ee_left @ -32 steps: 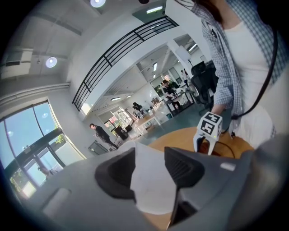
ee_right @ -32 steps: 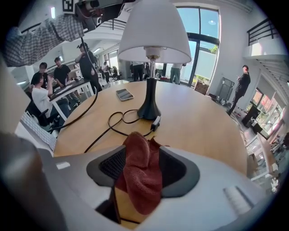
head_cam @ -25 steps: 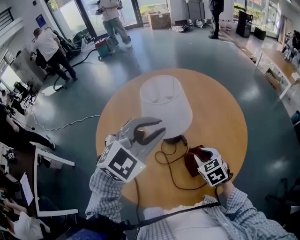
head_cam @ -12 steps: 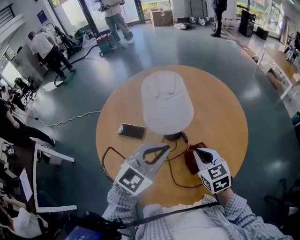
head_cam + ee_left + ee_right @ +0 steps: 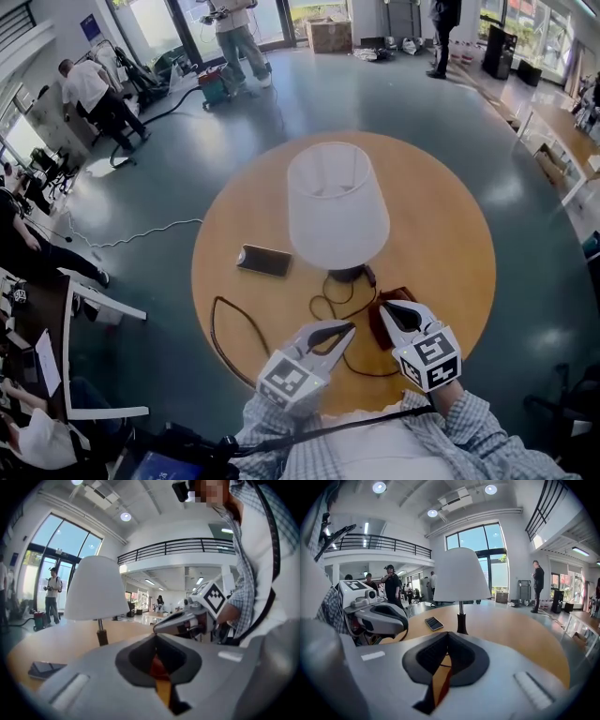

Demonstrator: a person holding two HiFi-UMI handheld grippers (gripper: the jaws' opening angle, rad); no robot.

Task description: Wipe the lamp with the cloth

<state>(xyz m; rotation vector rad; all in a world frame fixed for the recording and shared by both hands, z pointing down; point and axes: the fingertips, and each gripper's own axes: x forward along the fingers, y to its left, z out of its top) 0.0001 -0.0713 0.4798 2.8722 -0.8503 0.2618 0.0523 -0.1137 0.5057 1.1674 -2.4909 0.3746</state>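
Hovering at table (image 5: 450,187) near edge, left gripper (image 5: 349,327) and right gripper (image 5: 383,306), jaws together, lamp (image 5: 336,206) centred

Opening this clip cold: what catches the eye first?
The white lamp stands in the middle of a round wooden table and dominates the head view. At the near edge the left gripper and right gripper point toward it, both shut and empty, with a dark red cloth lying by the right one's tips. A phone lies left of the lamp.
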